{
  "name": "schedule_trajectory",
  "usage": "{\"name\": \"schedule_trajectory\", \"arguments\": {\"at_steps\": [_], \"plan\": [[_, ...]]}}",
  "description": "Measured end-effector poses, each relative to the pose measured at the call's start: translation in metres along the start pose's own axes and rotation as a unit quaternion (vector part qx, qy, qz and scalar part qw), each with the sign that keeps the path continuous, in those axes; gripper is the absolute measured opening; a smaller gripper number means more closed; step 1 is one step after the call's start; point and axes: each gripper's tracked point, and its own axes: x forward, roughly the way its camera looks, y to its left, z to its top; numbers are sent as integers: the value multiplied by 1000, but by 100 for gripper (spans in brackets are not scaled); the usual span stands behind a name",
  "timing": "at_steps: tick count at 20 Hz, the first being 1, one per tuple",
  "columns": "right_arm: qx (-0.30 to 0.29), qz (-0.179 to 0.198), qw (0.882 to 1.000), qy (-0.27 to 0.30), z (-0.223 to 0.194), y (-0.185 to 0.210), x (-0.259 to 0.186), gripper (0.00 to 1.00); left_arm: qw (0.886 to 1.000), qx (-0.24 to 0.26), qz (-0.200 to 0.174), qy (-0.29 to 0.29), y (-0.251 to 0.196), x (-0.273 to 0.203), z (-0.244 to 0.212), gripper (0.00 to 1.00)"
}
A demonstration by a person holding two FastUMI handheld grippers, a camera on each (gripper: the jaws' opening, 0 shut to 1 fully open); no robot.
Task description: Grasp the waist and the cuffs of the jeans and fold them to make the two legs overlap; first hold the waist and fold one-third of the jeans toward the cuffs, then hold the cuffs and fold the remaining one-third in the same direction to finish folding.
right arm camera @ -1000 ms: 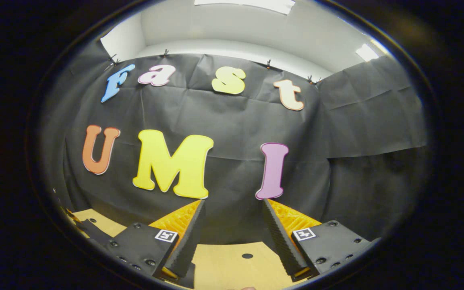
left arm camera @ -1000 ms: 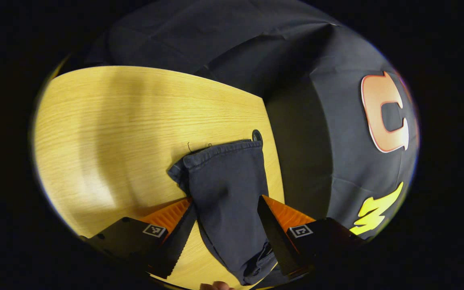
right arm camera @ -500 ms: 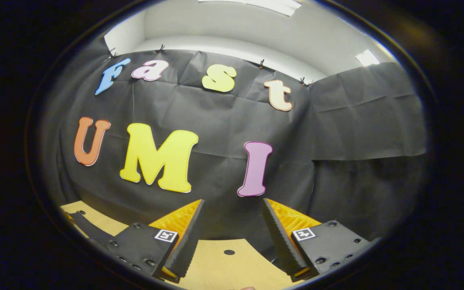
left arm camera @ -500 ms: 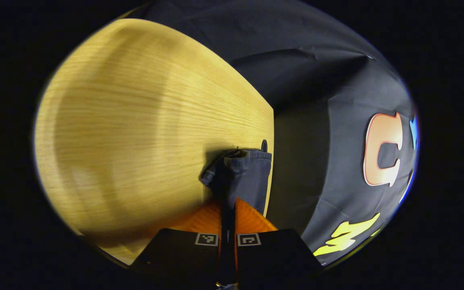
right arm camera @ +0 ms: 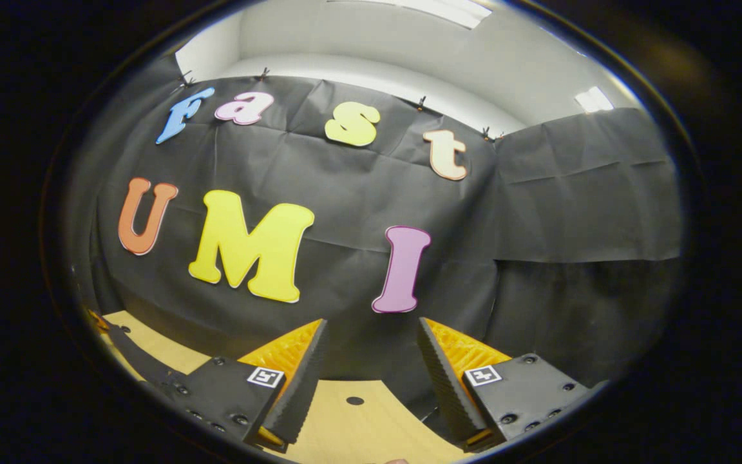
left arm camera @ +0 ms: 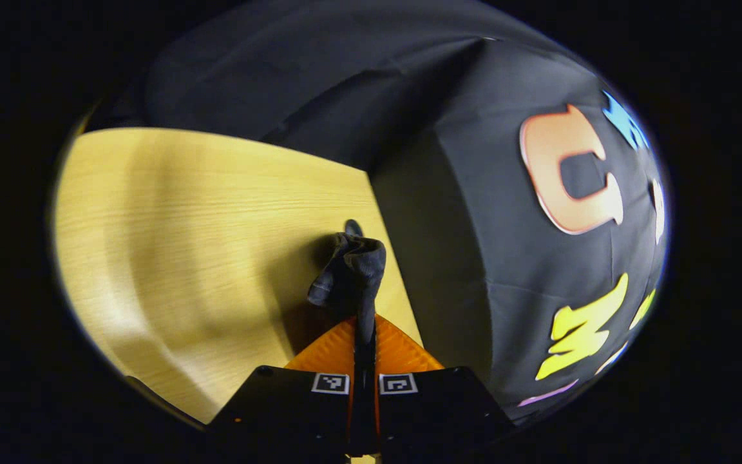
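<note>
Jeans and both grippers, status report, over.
Left gripper shut on jeans, fabric bunched above the table. Right gripper open, holding nothing, aimed at the booth wall. Nothing in the way.

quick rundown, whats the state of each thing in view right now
left claw: shut on the jeans
jeans: end bunched and pinched in the left claw, above the table
right claw: open, holding nothing, pointed at the booth wall
table: bare wood, a small round hole near its edge
</note>
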Motion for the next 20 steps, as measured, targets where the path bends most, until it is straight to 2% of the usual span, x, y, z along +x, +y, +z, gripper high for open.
{"name": "schedule_trajectory", "arguments": {"at_steps": [5,7,8,10,11,12,15,17,18,20], "plan": [[0,-6,1000,2,-4,-21,-4,86,996,83,-33,-17,-61,-13,-18,3],[-1,-8,1000,2,-6,-34,-5,86,992,116,-42,-27,-85,-22,-29,3],[-1,-7,1000,3,-7,-40,-6,83,990,132,-47,-31,-95,-26,-35,3],[-1,-10,1000,2,-7,-55,-9,86,984,162,-57,-38,-115,-34,-49,3],[-1,-12,1000,1,-7,-62,-11,83,982,173,-64,-39,-126,-38,-58,3],[-1,-12,1000,0,-7,-71,-13,86,980,180,-71,-40,-136,-43,-67,3],[-1,-16,1000,1,-11,-100,-19,84,974,201,-93,-43,-160,-59,-94,3],[-5,-20,1000,0,-12,-133,-16,86,971,213,-105,-43,-178,-63,-121,3],[-7,-21,1000,0,-14,-145,-18,83,968,221,-110,-40,-185,-65,-137,3],[-10,-27,1000,2,-19,-170,-22,83,965,232,-119,-31,-196,-66,-171,3]]}}
